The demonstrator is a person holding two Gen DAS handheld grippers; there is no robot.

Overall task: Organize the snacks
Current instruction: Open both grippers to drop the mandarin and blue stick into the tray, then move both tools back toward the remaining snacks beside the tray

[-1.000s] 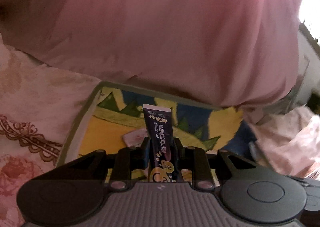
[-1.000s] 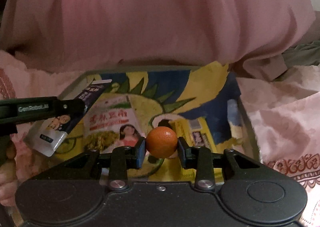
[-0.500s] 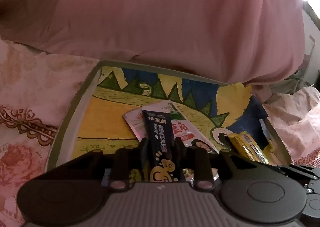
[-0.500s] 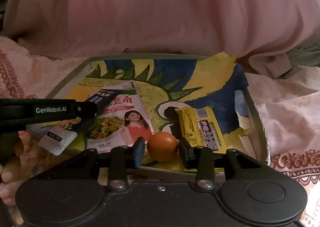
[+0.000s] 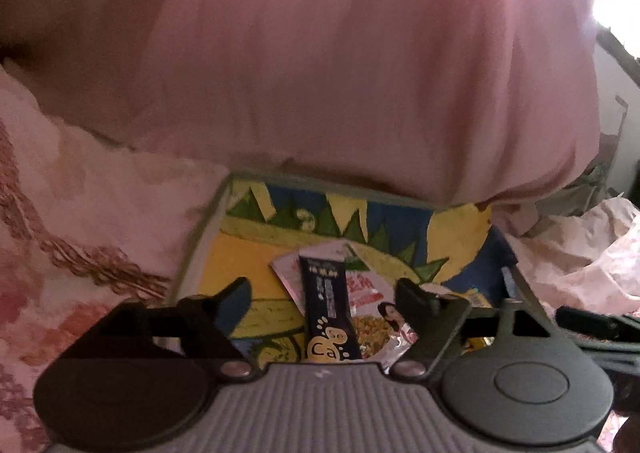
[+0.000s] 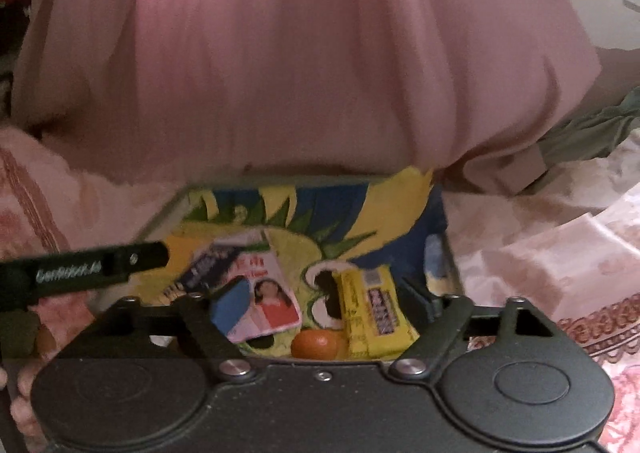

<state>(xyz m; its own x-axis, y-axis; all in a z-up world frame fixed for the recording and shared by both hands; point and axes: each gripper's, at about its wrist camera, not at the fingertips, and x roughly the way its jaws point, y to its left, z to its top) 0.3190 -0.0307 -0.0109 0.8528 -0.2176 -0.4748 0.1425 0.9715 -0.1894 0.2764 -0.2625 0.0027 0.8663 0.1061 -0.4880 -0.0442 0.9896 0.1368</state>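
Observation:
A tray with a yellow, blue and green painted picture lies on the bed; it also shows in the right wrist view. My left gripper is open above it. A dark blue snack stick lies in the tray between its jaws, on a white packet with a woman's picture. My right gripper is open too. An orange rests in the tray below it, beside a yellow bar. The white packet and the dark stick also show there.
A large pink pillow rises right behind the tray's far edge. Pink floral bedding surrounds the tray on both sides. The left gripper's arm reaches in from the left in the right wrist view.
Both grippers have opened. The left one let go of the dark snack stick, the right one let go of the orange; both now lie in the tray. Both grippers have drawn back.

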